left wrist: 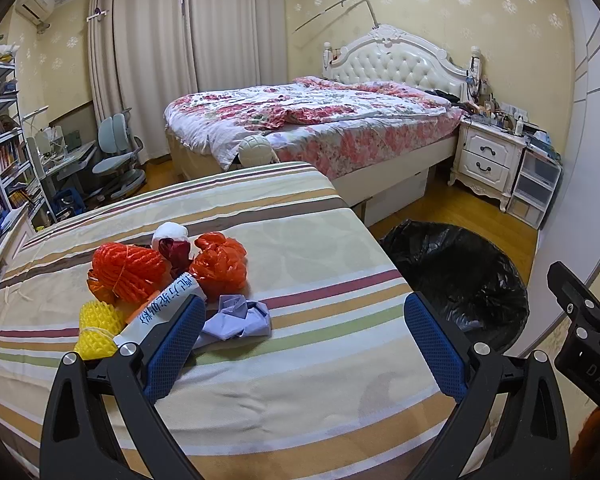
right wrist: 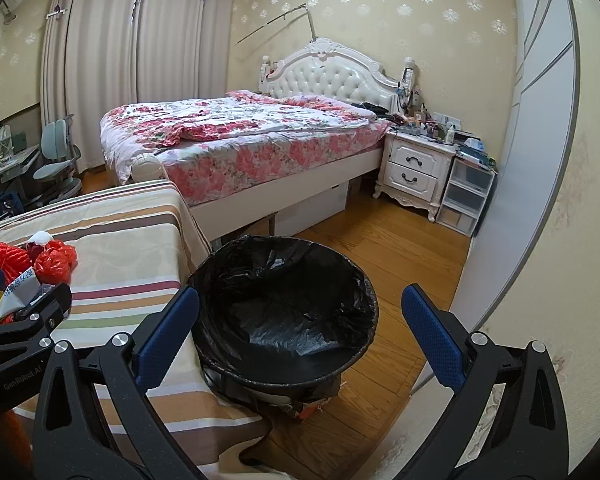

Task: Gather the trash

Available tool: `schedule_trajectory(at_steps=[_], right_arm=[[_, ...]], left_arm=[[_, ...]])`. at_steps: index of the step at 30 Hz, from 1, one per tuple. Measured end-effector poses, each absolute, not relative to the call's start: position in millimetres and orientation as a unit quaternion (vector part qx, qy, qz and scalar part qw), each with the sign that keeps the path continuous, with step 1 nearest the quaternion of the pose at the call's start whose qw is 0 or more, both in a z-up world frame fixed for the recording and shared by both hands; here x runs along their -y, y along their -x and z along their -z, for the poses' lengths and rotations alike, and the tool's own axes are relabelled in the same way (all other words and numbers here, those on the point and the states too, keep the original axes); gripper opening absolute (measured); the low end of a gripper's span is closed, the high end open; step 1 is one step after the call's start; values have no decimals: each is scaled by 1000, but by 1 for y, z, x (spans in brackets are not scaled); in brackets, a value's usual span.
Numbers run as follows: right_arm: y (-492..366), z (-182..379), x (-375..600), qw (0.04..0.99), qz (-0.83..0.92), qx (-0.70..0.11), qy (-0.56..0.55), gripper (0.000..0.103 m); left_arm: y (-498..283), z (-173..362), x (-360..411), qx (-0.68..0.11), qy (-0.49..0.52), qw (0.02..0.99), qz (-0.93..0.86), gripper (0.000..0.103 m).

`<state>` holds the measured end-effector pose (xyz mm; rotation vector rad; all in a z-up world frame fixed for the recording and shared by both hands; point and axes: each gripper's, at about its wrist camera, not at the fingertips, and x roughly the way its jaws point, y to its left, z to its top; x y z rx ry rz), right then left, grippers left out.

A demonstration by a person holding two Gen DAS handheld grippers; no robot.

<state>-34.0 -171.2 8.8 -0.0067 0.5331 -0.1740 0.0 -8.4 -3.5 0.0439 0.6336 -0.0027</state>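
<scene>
Right wrist only: bin [right wrist: 284, 312] interior

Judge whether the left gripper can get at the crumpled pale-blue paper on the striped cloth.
Probably yes: the left gripper is open, the crumpled pale-blue paper lies just ahead beside its left finger, uncovered on the striped cloth.

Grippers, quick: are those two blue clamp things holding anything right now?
Left gripper: open, holding nothing, above the striped cloth beside the trash pile.
Right gripper: open, holding nothing, over the bin.
</scene>
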Motion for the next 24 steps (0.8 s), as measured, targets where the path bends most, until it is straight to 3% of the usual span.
schedule_trajectory(at_steps=[16, 24], right_arm=[[35, -6, 173, 958, 76, -277, -4, 99], [29, -2, 151, 953, 44, -300, -1, 98]], left_arm=[[0, 7, 10, -324, -25, 946, 2, 96], [8, 9, -25, -333, -28, 942, -22, 96]])
